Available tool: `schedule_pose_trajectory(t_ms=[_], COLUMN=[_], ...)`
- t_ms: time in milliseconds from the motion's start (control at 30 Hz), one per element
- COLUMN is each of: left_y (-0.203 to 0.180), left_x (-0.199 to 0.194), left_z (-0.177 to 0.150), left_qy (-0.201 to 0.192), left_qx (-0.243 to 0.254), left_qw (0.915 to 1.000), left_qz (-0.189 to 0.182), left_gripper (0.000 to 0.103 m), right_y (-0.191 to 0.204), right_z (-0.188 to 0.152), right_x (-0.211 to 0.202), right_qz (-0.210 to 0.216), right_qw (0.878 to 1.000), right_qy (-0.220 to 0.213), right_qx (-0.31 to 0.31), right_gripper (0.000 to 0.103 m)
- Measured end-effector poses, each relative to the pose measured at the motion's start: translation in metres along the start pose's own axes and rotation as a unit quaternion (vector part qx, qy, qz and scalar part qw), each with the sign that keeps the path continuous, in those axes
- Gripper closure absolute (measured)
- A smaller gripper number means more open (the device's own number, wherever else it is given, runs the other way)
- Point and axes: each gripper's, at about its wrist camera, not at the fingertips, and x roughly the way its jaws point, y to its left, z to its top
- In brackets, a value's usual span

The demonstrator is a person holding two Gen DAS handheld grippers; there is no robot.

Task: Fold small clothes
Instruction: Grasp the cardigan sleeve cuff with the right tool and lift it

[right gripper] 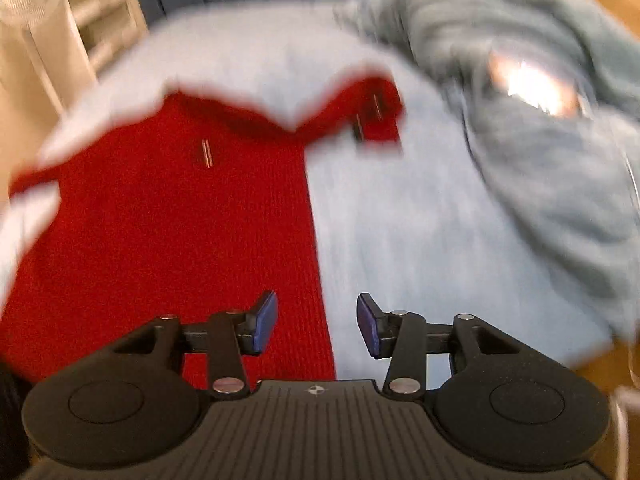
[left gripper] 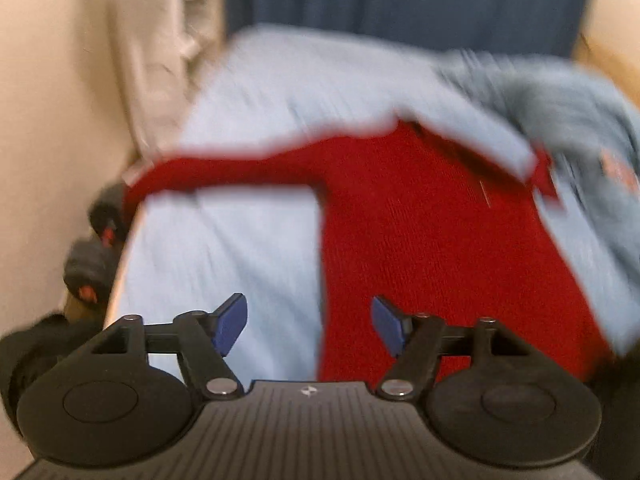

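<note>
- Left gripper: blue pads apart, nothing between them, above the sweater's near left edge.
- Right gripper: pads apart and empty, above the sweater's right edge.
- Red sweater lies flat on a pale blue sheet, one sleeve stretched out left.
- Beyond it, right, a crumpled grey-blue garment rests on the sheet.
- Farthest, a dark blue curtain; both views are blurred.

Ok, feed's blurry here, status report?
Left gripper and right gripper open, empty. Red knit garment flat on blue sheet. Grey clothes pile alongside.
</note>
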Motion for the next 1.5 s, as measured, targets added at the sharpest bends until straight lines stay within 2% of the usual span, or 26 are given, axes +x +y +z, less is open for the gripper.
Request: schedule_pose_trajectory(t_ms=[67, 167, 267, 367, 467, 533, 567, 600, 633, 700, 733, 800, 833, 900, 933, 1000, 1067, 1167, 1200, 1267, 1300, 1333, 1400, 1433, 1467, 1500], left_y=[0.002, -0.007, -0.022, -0.037, -0.039, -0.04, -0.044, -0.044, -0.049, -0.055, -0.058, -0.062, -0.065, -0.072, -0.078, -0.097, -0.107, -0.097, -0.09, -0.075, -0.072, -0.072, -0.073, -0.076, -0.079, -0.083], left_x=[0.028, 0.086, 0.16, 0.219, 0.273, 0.313, 0.334, 0.348, 0.364, 0.387, 0.395, 0.408, 0.411, 0.412, 0.413, 0.409, 0.402, 0.392, 0.399, 0.415, 0.418, 0.415, 0.4, 0.391, 0.382, 0.372], left_z=[0.045, 0.098, 0.135, 0.156, 0.168, 0.175, 0.178, 0.178, 0.181, 0.184, 0.187, 0.191, 0.19, 0.187, 0.186, 0.176, 0.174, 0.204, 0.215, 0.23, 0.232, 0.231, 0.227, 0.223, 0.217, 0.21], left_qy=[-0.029, -0.028, 0.016, 0.04, 0.06, 0.08, 0.094, 0.104, 0.11, 0.098, 0.091, 0.087, 0.081, 0.07, 0.073, 0.051, 0.025, -0.033, -0.032, 0.005, 0.011, 0.01, 0.009, 0.004, -0.006, -0.02], left_qx=[-0.033, -0.017, 0.025, 0.079, 0.117, 0.144, 0.162, 0.176, 0.194, 0.228, 0.238, 0.239, 0.241, 0.251, 0.255, 0.289, 0.304, 0.256, 0.242, 0.212, 0.202, 0.195, 0.181, 0.175, 0.172, 0.17], left_qw=[0.9989, 0.9986, 0.9967, 0.9908, 0.9855, 0.9801, 0.9757, 0.9719, 0.9665, 0.9587, 0.9571, 0.9586, 0.9594, 0.9608, 0.9614, 0.95, 0.9436, 0.9519, 0.9523, 0.9602, 0.9627, 0.9641, 0.972, 0.9749, 0.9753, 0.9738], left_qz=[0.016, 0.041, 0.076, 0.103, 0.107, 0.111, 0.114, 0.117, 0.126, 0.138, 0.138, 0.127, 0.122, 0.096, 0.075, 0.106, 0.128, 0.165, 0.183, 0.182, 0.179, 0.18, 0.15, 0.137, 0.138, 0.149], left_gripper=[0.018, 0.016, 0.016, 0.016, 0.016, 0.016, 0.016, 0.016, 0.017, 0.017, 0.017, 0.017, 0.021, 0.061, 0.102, 0.103, 0.103, 0.103, 0.103, 0.103, 0.103, 0.098, 0.063, 0.023, 0.001, 0.0], right_y=[0.017, 0.049, 0.083, 0.108, 0.119, 0.12, 0.12, 0.12, 0.119, 0.095, 0.072, 0.031, 0.027, 0.042, 0.051, 0.056, 0.045, 0.025, 0.021, 0.018, 0.018, 0.017, 0.001, -0.012, -0.029, -0.045], right_z=[0.041, 0.098, 0.135, 0.153, 0.167, 0.173, 0.175, 0.179, 0.186, 0.217, 0.237, 0.261, 0.261, 0.246, 0.238, 0.23, 0.234, 0.249, 0.253, 0.251, 0.247, 0.244, 0.242, 0.24, 0.236, 0.228], right_x=[0.02, 0.071, 0.141, 0.201, 0.252, 0.285, 0.299, 0.308, 0.31, 0.306, 0.31, 0.341, 0.356, 0.377, 0.383, 0.386, 0.382, 0.352, 0.346, 0.357, 0.367, 0.373, 0.356, 0.34, 0.319, 0.299], right_qz=[0.004, 0.004, -0.021, -0.031, -0.04, -0.043, -0.035, -0.032, -0.039, -0.047, -0.038, -0.013, -0.011, -0.023, -0.031, -0.037, -0.017, 0.053, 0.072, 0.06, 0.049, 0.046, 0.055, 0.077, 0.094, 0.092], right_qw=[0.999, 0.993, 0.987, 0.98, 0.974, 0.973, 0.973, 0.972, 0.971, 0.982, 0.992, 1.0, 0.999, 0.997, 0.995, 0.994, 0.998, 0.998, 0.996, 0.998, 0.998, 0.998, 0.997, 0.995, 0.991, 0.987], right_qy=[-0.046, -0.09, -0.071, -0.045, -0.03, -0.012, 0.002, 0.01, 0.001, -0.046, -0.046, 0.012, 0.032, 0.04, 0.029, 0.009, 0.007, -0.026, -0.034, -0.011, 0.013, 0.034, 0.024, 0.004, -0.015, -0.037], right_qx=[-0.016, -0.073, -0.14, -0.192, -0.222, -0.226, -0.228, -0.233, -0.234, -0.177, -0.113, 0.006, 0.009, -0.059, -0.092, -0.103, -0.064, 0.014, 0.026, 0.032, 0.026, 0.022, 0.044, 0.067, 0.096, 0.125], right_gripper=[0.046, 0.041, 0.041, 0.041, 0.041, 0.048, 0.082, 0.096, 0.096, 0.096, 0.096, 0.096, 0.096, 0.095, 0.095, 0.095, 0.095, 0.095, 0.095, 0.092, 0.08, 0.075, 0.06, 0.052, 0.04, 0.039])
